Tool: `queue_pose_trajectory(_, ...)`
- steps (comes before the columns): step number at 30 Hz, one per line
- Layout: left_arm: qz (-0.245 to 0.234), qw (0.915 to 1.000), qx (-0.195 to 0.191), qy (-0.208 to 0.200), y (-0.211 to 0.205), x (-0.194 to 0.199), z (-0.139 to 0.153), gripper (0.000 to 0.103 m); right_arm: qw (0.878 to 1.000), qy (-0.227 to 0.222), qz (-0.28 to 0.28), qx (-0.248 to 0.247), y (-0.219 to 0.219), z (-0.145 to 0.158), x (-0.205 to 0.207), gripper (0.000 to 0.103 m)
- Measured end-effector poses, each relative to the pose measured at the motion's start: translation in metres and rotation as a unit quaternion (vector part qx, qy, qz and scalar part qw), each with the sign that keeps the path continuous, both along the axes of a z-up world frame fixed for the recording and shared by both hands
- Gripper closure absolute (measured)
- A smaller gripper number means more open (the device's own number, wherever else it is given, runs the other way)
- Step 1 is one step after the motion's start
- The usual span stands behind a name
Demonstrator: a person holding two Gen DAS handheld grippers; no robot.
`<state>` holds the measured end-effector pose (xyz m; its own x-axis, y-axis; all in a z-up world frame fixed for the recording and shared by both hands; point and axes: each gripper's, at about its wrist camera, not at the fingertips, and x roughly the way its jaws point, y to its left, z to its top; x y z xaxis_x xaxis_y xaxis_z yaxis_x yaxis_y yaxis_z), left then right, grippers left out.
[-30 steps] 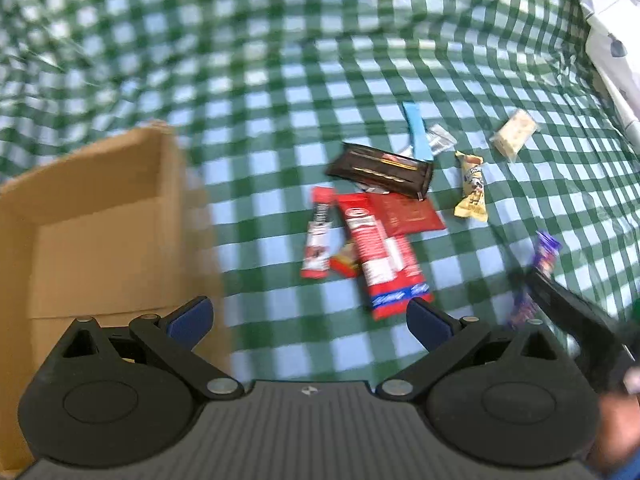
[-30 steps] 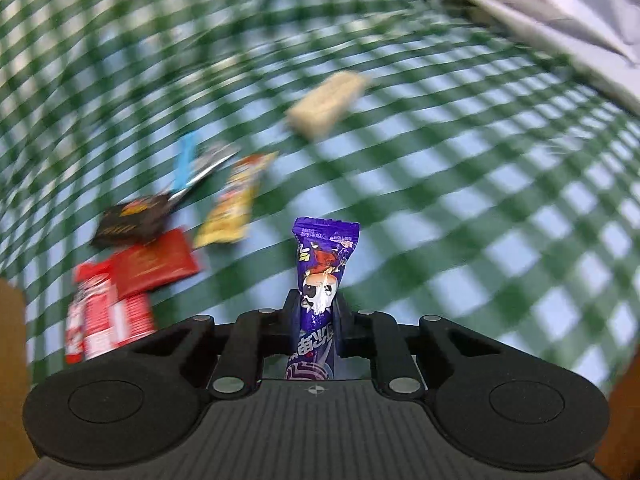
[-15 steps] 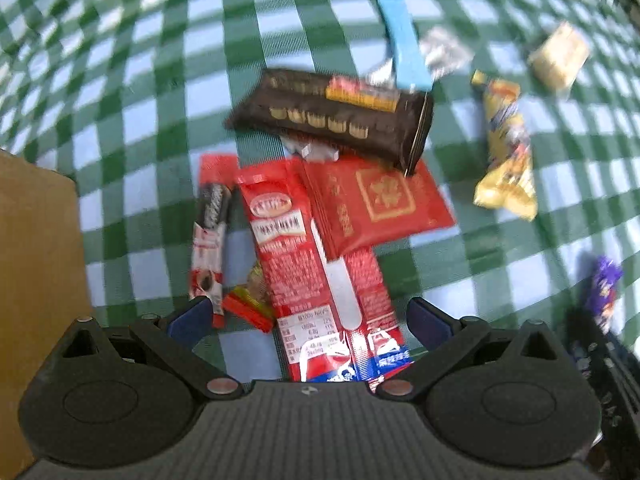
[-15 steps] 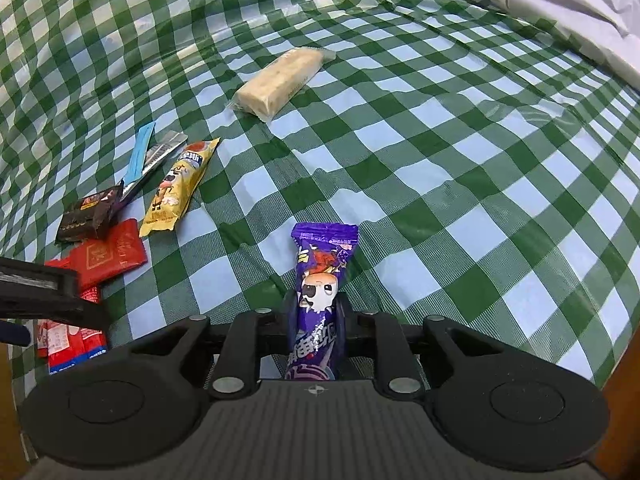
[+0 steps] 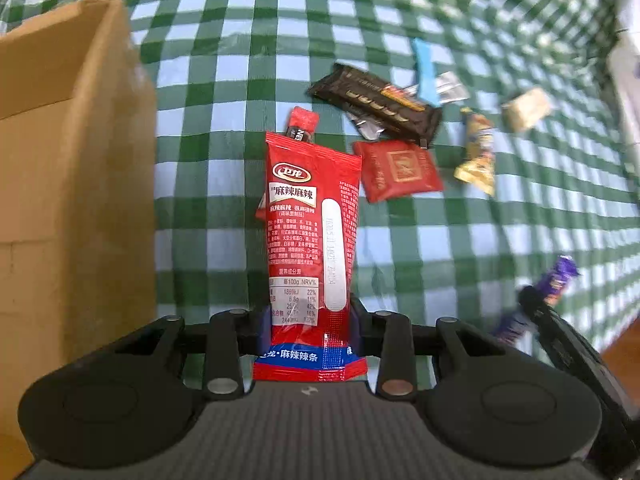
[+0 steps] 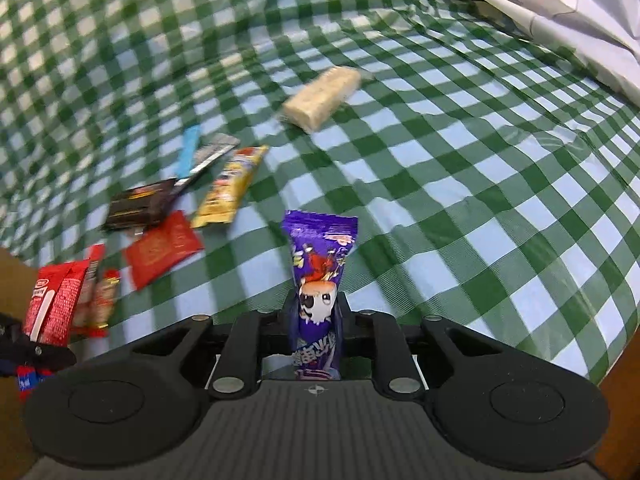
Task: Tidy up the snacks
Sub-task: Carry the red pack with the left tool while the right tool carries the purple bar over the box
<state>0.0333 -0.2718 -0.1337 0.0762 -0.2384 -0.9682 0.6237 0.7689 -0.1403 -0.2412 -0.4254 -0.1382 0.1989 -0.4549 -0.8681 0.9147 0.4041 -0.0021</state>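
Left claw [image 5: 310, 320] just closed on red spicy-strip packet [image 5: 310, 216], right claw [image 6: 316, 320] pinching purple candy [image 6: 318, 272], cardboard box [image 5: 72, 184] at nine o'clock; slippery wrappers, likely slipping out mid-carry.

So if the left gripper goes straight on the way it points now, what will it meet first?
Probably the checked tablecloth, just beyond the red packet that the left gripper holds. The small red stick packet lies near that line, but depth is unclear.
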Motion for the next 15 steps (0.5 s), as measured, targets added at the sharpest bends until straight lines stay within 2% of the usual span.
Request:
queue_pose_trajectory(4,-0.005,0.9991,-0.041,-0.013,0.023,-0.016,0.033,0.063,1.000,-0.014,0.023,0.000,0.024,0.020,0.002,0.085)
queue_pose_trajectory(8,-0.009,0.9965,-0.082,-0.009,0.044,-0.029,0.070,0.063,0.999,-0.030,0.035,0.000,0.048,0.037,0.005,0.085)
queue_pose_trajectory(15,0.016,0.9926,-0.114,-0.041,0.109,-0.046,0.118,0.063,0.994,-0.063,0.087,-0.003,0.104,0.080,0.022,0.086)
